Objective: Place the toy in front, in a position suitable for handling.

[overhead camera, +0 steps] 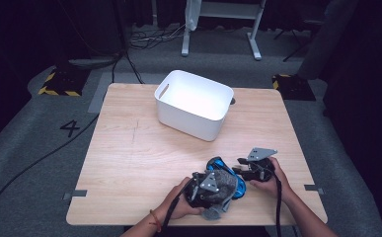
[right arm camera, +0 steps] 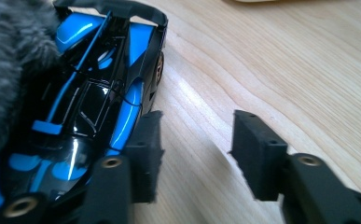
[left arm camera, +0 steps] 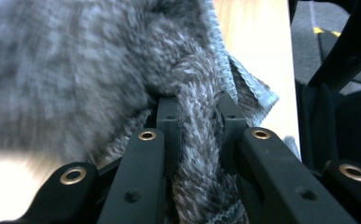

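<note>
Nearby — white bin (overhead camera: 194, 104), inside bare.

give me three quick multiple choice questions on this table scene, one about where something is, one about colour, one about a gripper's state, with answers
1. Where does the toy car lie?
A. inside the white bin
B. on the table beside the right gripper
C. on the floor

2. What colours is the toy car?
A. red and white
B. blue and black
C. yellow and green

3. What is the left gripper doing?
A. standing open over bare table
B. shut on the grey cloth
C. shut on the bin's rim

Answers:
1 B, the car rests on the wooden table next to the right gripper, far from the white bin.
2 B, the right gripper view shows a glossy black body with blue panels.
3 B, the left gripper view shows the grey cloth pinched between the jaws.
</note>
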The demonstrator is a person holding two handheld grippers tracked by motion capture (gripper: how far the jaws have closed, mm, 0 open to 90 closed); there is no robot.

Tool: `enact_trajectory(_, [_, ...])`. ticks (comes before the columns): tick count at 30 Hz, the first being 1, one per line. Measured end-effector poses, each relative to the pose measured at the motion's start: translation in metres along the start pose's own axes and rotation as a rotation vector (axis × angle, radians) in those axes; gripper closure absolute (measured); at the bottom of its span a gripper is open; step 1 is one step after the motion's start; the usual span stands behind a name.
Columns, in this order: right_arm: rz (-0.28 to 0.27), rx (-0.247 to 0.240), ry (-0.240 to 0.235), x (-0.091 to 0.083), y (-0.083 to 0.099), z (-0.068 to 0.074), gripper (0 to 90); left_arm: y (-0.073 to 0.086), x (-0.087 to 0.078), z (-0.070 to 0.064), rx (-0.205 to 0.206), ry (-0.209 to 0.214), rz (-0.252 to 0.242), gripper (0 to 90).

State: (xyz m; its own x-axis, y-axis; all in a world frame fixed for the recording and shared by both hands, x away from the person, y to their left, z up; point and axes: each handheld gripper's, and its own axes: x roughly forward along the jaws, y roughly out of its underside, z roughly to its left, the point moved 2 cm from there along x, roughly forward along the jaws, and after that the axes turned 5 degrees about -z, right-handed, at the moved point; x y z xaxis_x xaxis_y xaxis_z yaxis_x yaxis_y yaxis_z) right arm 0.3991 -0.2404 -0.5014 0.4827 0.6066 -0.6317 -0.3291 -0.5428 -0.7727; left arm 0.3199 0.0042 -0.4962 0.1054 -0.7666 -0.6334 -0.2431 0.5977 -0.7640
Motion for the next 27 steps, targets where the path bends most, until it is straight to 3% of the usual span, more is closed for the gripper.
enact_trajectory(3, [-0.016,-0.014,0.013,-0.007,-0.001,0.003,47.3,0.010,-0.029,0.008,-0.039,-0.057,-0.039,76.9])
enact_trajectory(6, [-0.042,-0.001,0.009,-0.014,-0.003,0.005,41.3,0.020,-0.056,0.023,-0.092,-0.152,-0.079,76.9])
enact_trajectory(8, [-0.061,0.018,-0.014,-0.018,-0.004,0.006,38.4,0.023,-0.069,0.034,-0.127,-0.202,-0.110,77.0])
enact_trajectory(10, [-0.074,0.030,-0.067,-0.019,-0.006,0.011,34.8,0.024,-0.073,0.050,-0.154,-0.284,-0.107,76.9])
enact_trajectory(13, [-0.058,0.014,-0.141,-0.016,-0.008,0.024,31.0,0.022,-0.068,0.074,-0.219,-0.307,-0.149,76.8])
enact_trajectory(15, [-0.044,-0.004,-0.192,-0.014,-0.010,0.033,28.6,0.017,-0.059,0.087,-0.228,-0.334,-0.142,76.8])
enact_trajectory(16, [-0.034,-0.015,-0.207,-0.012,-0.011,0.038,27.8,0.015,-0.053,0.092,-0.244,-0.308,-0.152,76.8])
enact_trajectory(18, [-0.007,-0.038,-0.227,-0.009,-0.011,0.046,23.7,0.008,-0.040,0.097,-0.239,-0.321,-0.131,76.8])
enact_trajectory(20, [0.005,-0.059,-0.206,-0.006,-0.012,0.050,21.3,0.001,-0.027,0.100,-0.252,-0.298,-0.126,76.6])
enact_trajectory(27, [0.002,-0.061,-0.175,-0.005,-0.012,0.051,25.8,-0.013,0.005,0.104,-0.253,-0.292,-0.058,74.9])
